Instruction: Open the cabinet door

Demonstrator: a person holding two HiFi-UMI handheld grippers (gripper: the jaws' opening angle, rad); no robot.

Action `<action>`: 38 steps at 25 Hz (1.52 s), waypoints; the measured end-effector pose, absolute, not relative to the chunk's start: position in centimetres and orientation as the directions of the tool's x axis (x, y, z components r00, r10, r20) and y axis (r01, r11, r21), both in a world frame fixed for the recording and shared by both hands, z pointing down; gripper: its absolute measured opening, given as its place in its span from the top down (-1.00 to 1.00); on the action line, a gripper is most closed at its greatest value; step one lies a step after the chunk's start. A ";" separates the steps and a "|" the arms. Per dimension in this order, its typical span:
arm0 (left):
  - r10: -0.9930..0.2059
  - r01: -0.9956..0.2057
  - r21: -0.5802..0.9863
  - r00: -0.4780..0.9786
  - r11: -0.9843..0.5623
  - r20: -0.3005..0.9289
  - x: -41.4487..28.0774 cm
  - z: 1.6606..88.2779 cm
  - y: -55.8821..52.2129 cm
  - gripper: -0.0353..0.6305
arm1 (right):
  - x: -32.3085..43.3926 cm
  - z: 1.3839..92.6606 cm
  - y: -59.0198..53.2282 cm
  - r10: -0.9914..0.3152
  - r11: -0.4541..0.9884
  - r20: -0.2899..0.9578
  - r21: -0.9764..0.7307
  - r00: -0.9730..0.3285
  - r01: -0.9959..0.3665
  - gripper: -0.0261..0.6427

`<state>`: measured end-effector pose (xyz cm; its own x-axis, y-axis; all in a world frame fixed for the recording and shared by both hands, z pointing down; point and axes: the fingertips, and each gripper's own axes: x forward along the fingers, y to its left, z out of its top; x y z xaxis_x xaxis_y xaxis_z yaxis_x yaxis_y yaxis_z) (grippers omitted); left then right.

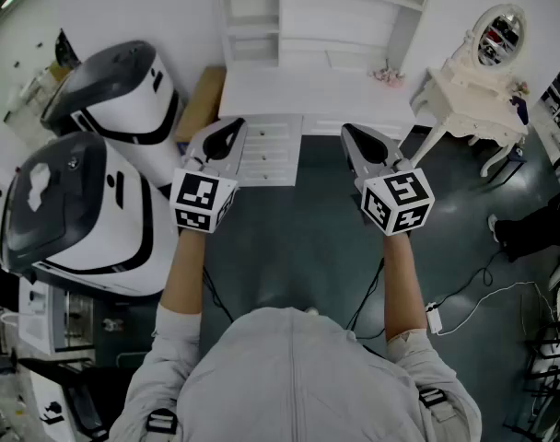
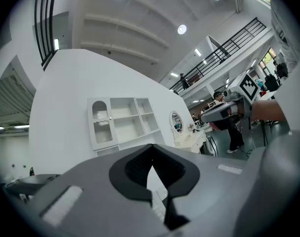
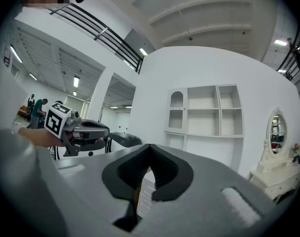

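Left gripper (image 1: 227, 134), right gripper (image 1: 358, 136): 2 units, both pinching fully closed, gripping nothing.
Pointing level toward white cabinet (image 1: 298, 26), well apart; arched door (image 2: 101, 122) awaiting approach, likely a pre-reach stance.

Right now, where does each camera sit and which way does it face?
Head view: on the person's head, facing steeply down at the white shelf unit; forearms, left hand-held gripper, right hand-held gripper show.
Left gripper view: rides the left hand-held gripper, facing the shelf unit along its shut jaws.
Right gripper view: rides the right hand-held gripper, likewise, shut jaws in front.
Shared: both gripper views catch the shelf unit and oval mirror.
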<state>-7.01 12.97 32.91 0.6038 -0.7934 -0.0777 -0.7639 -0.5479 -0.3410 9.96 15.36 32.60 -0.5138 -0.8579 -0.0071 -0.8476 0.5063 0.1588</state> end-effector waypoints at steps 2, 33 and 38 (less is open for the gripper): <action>-0.796 -0.762 -0.348 0.601 -0.546 -0.069 -6.9 33.1 13.0 0.83 | 10.0 32.6 15.3 -0.853 0.514 -0.008 0.154 -0.522 -0.844 0.92; -0.858 -0.818 -0.315 0.514 -0.482 -0.022 2.1 35.6 10.0 0.84 | 20.1 34.6 11.5 -0.798 0.601 -0.004 0.066 -0.603 -0.796 0.92; -0.857 -0.820 -0.311 0.514 -0.481 -0.028 1.6 35.7 6.6 0.83 | 19.4 34.8 8.9 -0.782 0.622 0.011 0.092 -0.623 -0.778 0.92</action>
